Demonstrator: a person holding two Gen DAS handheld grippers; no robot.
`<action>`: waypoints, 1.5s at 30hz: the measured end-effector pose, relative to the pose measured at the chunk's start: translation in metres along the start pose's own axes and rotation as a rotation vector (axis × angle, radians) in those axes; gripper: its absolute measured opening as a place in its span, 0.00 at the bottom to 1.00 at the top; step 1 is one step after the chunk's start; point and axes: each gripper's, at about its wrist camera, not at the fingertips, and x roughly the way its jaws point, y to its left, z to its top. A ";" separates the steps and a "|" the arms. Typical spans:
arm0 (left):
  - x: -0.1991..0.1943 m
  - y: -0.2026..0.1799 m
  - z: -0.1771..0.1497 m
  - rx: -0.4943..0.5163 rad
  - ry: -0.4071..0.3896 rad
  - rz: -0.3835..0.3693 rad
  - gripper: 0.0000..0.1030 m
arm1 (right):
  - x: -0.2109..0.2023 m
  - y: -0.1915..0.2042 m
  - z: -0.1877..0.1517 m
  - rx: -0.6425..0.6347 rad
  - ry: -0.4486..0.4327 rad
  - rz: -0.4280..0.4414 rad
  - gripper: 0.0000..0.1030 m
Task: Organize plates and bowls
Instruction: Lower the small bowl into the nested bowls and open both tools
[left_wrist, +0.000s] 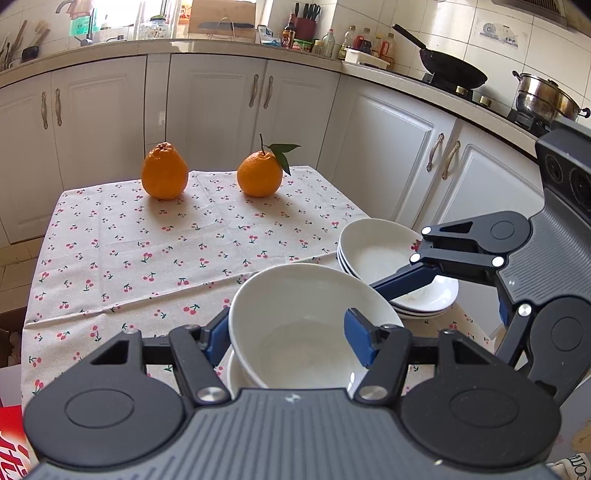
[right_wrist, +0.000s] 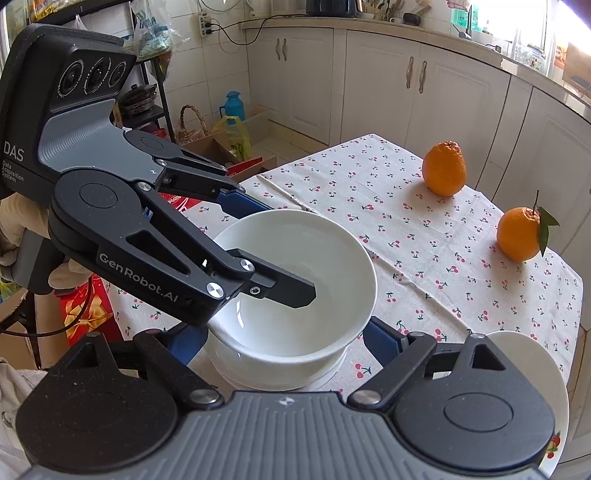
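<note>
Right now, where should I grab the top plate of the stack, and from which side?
Pinch the top plate by its upturned rim, coming from above at the near edge: it lies flat, nested in the stack, so only the rim is exposed.

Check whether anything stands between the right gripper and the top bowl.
Only the left gripper: it is clamped on the far-left rim of the top bowl, one finger inside. The open right gripper flanks the bowl's near side, with nothing else visible between.
</note>
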 end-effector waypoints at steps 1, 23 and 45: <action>0.000 0.000 -0.001 0.000 0.001 0.000 0.61 | 0.001 0.000 -0.001 0.003 0.003 0.002 0.91; 0.007 0.002 -0.013 -0.010 0.023 -0.011 0.64 | 0.011 0.002 -0.005 -0.010 0.030 0.014 0.91; -0.005 0.013 -0.021 -0.010 -0.022 0.004 0.86 | 0.009 -0.001 -0.012 -0.002 0.029 -0.009 1.00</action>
